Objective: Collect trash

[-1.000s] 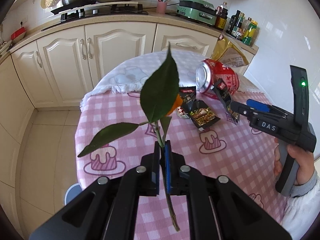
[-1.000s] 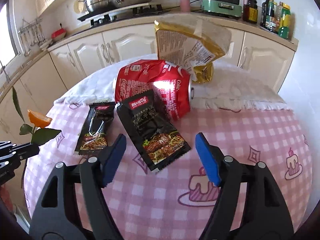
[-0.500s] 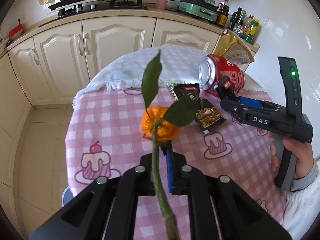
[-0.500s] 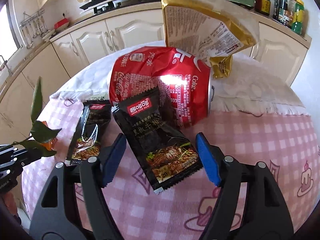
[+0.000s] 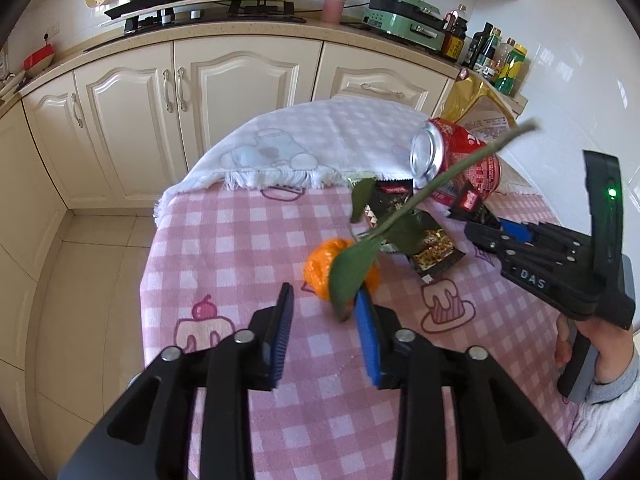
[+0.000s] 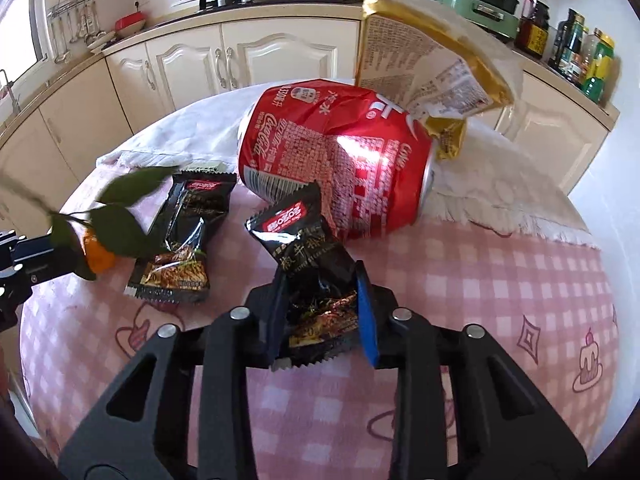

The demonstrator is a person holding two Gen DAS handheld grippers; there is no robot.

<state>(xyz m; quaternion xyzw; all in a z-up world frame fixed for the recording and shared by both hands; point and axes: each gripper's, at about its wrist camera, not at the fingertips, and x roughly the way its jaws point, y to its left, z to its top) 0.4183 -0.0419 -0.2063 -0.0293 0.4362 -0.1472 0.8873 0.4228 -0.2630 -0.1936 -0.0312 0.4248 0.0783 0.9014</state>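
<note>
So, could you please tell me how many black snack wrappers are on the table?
2. One black foil snack wrapper lies flat on the pink checked tablecloth, left of the crushed red soda can; the other is between the right gripper fingers. More may be hidden.

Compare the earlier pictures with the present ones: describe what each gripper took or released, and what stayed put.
The left gripper, opening, released the leafy twig, which tips over. The right gripper is closing around a black snack wrapper. Red can, second wrapper and gold bag stayed put.
</note>
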